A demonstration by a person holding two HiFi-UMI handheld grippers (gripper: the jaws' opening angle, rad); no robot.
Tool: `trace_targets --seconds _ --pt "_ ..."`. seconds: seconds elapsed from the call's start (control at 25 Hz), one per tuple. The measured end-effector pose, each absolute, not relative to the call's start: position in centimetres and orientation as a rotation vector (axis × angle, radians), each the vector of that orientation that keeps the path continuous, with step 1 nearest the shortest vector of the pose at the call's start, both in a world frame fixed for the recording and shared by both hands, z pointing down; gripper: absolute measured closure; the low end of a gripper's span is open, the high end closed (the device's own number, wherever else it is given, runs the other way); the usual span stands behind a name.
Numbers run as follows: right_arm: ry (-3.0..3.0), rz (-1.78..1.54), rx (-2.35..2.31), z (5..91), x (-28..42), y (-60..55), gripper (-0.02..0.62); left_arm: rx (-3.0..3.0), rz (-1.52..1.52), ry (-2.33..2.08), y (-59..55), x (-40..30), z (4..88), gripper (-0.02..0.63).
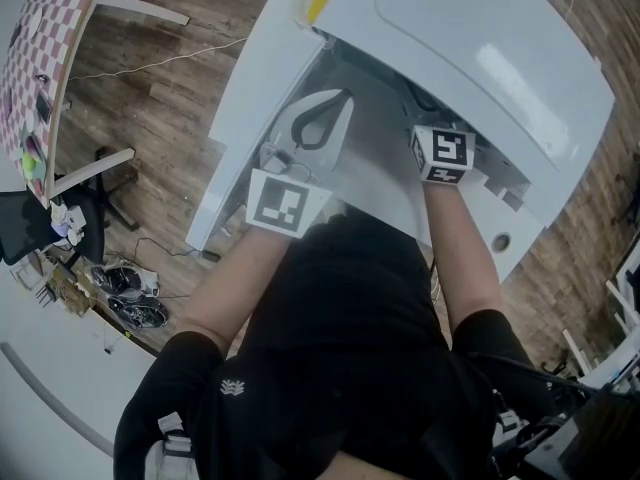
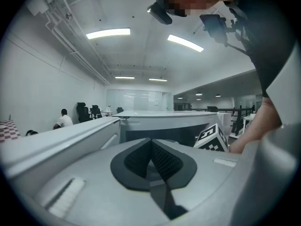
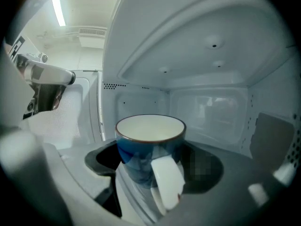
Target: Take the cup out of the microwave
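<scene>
In the right gripper view a blue cup (image 3: 149,147) with a white inside and a white handle stands in the white microwave cavity (image 3: 211,102), handle towards the camera. My right gripper (image 3: 155,166) has a jaw on each side of the cup body and is shut on it. From the head view only its marker cube (image 1: 443,153) shows at the microwave's (image 1: 480,58) opening; the cup is hidden there. My left gripper (image 1: 335,103) is shut on nothing, by the inner face of the open door (image 1: 250,98). Its pads (image 2: 157,159) meet.
The microwave door stands swung open to the left, with its mesh window (image 3: 70,117) showing behind the left gripper (image 3: 44,81). A wooden floor (image 1: 160,78) lies around the unit, with a checkered table (image 1: 50,28) at far left. People sit far off (image 2: 62,120).
</scene>
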State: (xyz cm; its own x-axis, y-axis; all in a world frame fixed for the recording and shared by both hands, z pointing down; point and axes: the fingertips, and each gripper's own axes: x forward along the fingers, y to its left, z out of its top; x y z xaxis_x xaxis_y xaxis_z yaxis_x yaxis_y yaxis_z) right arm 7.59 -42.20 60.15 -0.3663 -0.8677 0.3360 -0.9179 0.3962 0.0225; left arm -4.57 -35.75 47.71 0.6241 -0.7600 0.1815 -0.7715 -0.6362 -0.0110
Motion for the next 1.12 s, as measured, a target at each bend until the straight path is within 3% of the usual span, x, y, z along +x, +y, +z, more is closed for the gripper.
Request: trace_targets --seconds 1.12 --pt "-2.383 0.257 1.548 54.5 6.4 -34.0 0.210 2.871 0.202 -1.318 -29.8 -6.2 41.1 0.602"
